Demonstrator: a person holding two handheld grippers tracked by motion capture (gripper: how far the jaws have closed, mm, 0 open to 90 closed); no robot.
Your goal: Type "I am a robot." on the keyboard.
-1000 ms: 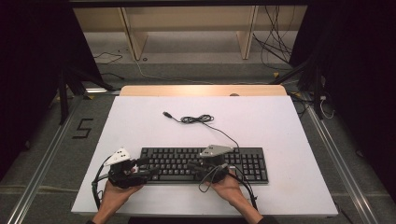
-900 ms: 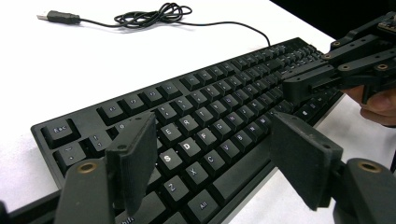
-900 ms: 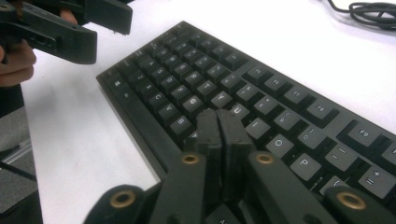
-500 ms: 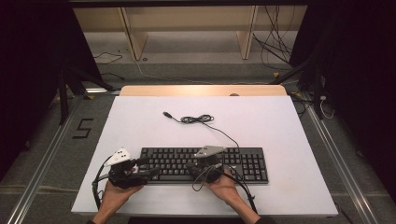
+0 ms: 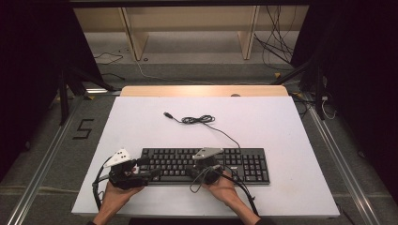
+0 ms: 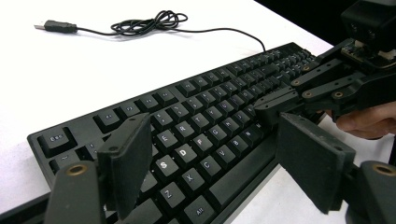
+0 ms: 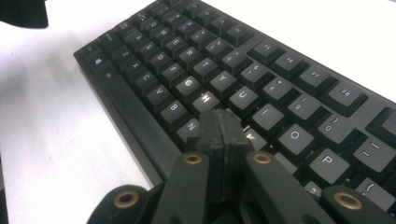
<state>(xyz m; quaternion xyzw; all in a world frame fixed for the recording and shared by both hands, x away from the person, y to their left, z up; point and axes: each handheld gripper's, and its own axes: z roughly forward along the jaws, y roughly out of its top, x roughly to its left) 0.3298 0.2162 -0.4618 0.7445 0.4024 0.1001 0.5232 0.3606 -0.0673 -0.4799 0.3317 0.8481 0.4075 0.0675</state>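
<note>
– Near the front edge of the white worktop (image 5: 281, 126), what is happening?
– A black keyboard (image 5: 244, 164) lies there. The right claw (image 7: 223, 125), pressed fully closed and empty, rests its tip on the keys by J.
– Advice?
– Press straight down on one key. The left claw (image 6: 215, 158), just widened, hovers open over the left keys, holding nothing.

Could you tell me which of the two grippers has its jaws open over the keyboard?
The left gripper: its jaws stand wide apart above the keyboard. The right gripper has its jaws pressed together.
</note>
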